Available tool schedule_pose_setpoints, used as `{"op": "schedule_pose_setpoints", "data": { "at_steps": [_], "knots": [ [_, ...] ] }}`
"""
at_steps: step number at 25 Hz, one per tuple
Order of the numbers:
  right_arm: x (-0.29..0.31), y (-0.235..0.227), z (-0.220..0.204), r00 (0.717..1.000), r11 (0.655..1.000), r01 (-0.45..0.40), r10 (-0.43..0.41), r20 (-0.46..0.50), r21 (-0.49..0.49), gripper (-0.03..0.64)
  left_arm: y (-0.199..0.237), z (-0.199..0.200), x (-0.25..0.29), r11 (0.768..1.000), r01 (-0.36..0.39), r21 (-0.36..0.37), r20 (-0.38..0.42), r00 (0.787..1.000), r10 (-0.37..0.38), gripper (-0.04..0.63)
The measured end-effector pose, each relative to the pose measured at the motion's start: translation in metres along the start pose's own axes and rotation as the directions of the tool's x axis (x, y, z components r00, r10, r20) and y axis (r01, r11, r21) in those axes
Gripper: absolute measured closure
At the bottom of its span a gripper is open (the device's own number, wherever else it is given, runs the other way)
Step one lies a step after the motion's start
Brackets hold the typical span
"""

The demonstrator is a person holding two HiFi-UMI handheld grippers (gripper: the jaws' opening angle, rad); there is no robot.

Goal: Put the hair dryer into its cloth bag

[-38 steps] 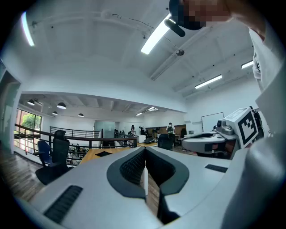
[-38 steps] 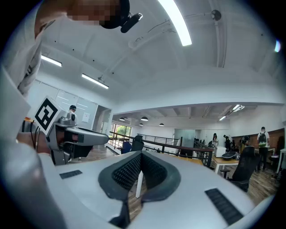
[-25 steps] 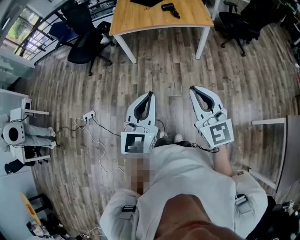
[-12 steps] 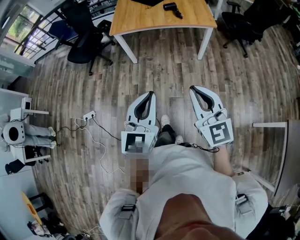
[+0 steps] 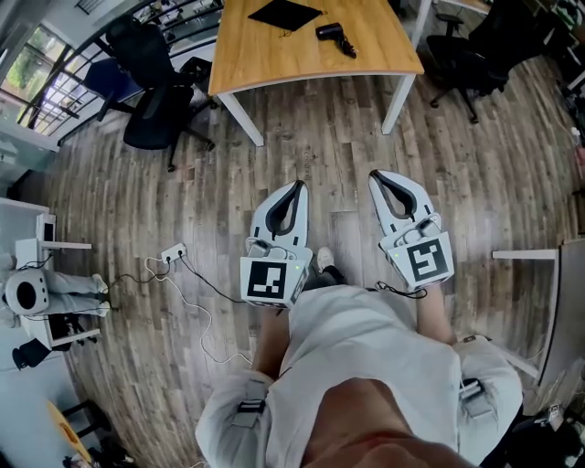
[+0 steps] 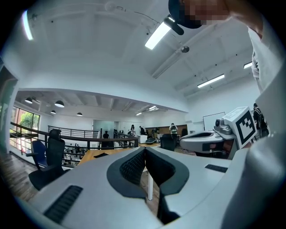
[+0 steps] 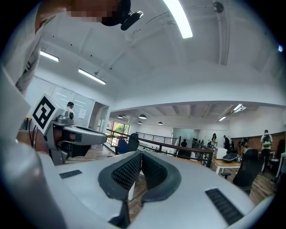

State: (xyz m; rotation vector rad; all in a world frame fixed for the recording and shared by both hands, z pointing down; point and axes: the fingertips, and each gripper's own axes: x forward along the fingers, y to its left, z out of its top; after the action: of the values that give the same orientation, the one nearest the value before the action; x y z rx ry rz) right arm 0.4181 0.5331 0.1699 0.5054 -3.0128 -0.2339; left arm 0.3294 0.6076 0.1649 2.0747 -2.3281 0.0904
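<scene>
The task has not got past the approach: nothing is held, and the person stands on the wooden floor [image 5: 320,137] well apart from the desk [image 5: 265,59] that carries both things. The left hand-held gripper [image 5: 294,184] and the right hand-held gripper [image 5: 374,174] are held side by side in front of the body and point level toward the desk. In each gripper view the ribbed pads meet at the tip with nothing between them, so both are clenched and empty. The hair dryer [image 5: 334,35] lies on the far part of the desk toward its right side, a dark shape with its handle angled to the right. The cloth bag [image 5: 285,13] lies flat near the far edge, just to the left of the hair dryer and apart from it. Black office chairs [image 5: 151,69] stand off the desk's left and right ends, but the way straight ahead looks open. As I judge it, the next move calls for closing the gap to the desk's near edge. Both sets of jaws must then part, one to take the bag by its mouth and hold it open, the other to take the hair dryer, probably by its handle. Which side of the bag is the mouth cannot be told from here.
</scene>
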Motion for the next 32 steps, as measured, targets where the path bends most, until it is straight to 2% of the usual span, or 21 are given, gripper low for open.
{"op": "schedule_pose_setpoints", "data": {
  "at_steps": [14, 19, 25, 32],
  "knots": [
    [0.101, -0.004, 0.003, 0.999, 1.000, 0.016, -0.016, -0.028, -0.010, 0.595, 0.088, 0.003, 0.046, 1.000, 0.020, -0.024, 0.014, 1.000, -0.019, 0.575],
    [0.125, -0.001, -0.002, 0.998, 1.000, 0.013, -0.013, -0.059, -0.007, 0.595, 0.108, 0.000, 0.058, 0.999, 0.031, -0.039, 0.012, 0.999, -0.030, 0.575],
    [0.154, -0.018, -0.005, 0.997, 1.000, 0.009, -0.009, -0.082, -0.003, 0.595, 0.125, -0.004, 0.085, 0.997, 0.032, -0.068, 0.007, 0.999, -0.031, 0.575],
    [0.198, -0.039, -0.013, 0.997, 0.999, -0.040, 0.041, -0.070, 0.017, 0.595, 0.150, -0.010, 0.129, 0.997, -0.002, -0.071, -0.014, 1.000, 0.001, 0.575]
  ]
}}
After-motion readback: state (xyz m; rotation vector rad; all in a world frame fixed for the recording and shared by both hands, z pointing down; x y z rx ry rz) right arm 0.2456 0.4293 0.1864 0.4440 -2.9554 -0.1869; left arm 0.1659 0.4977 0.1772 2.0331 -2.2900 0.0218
